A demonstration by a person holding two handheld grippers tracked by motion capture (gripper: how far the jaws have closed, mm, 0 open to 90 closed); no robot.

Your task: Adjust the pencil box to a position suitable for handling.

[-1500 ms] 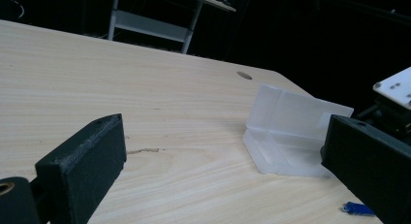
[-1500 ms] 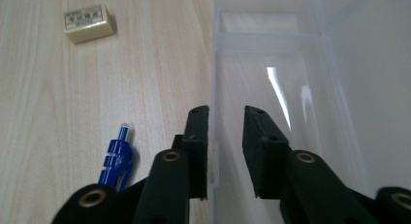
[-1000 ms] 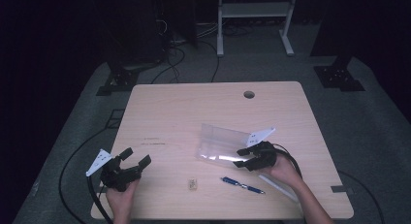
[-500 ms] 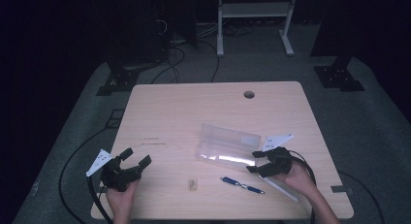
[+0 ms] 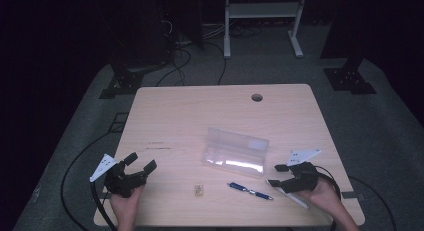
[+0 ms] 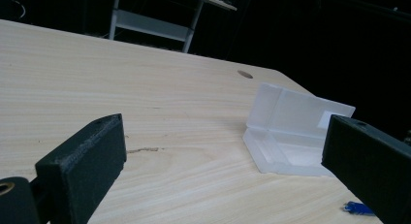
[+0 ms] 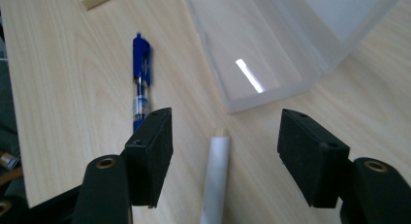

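The right gripper (image 5: pixel 281 175) is held with fingers just opened wide, nothing gripped, over the white stick (image 7: pixel 215 178) lying on the counter (image 5: pixel 200 111) beside the blue pen (image 7: pixel 141 78). The left gripper (image 5: pixel 140 161) is held open.

The right gripper (image 5: pixel 281 176) sits at the near right part of the pale wooden table (image 5: pixel 190 116). A white slender stick (image 7: pixel 215 175) lies on the table between its jaws, reaching back under it. Just left of the gripper lies a blue ballpoint pen (image 5: pixel 250 190), and farther left a small tan block (image 5: pixel 199 189). Ahead of the gripper, to its left, stands an open clear plastic case (image 5: pixel 235 152). The left gripper (image 5: pixel 141 162) is well apart at the near left edge.
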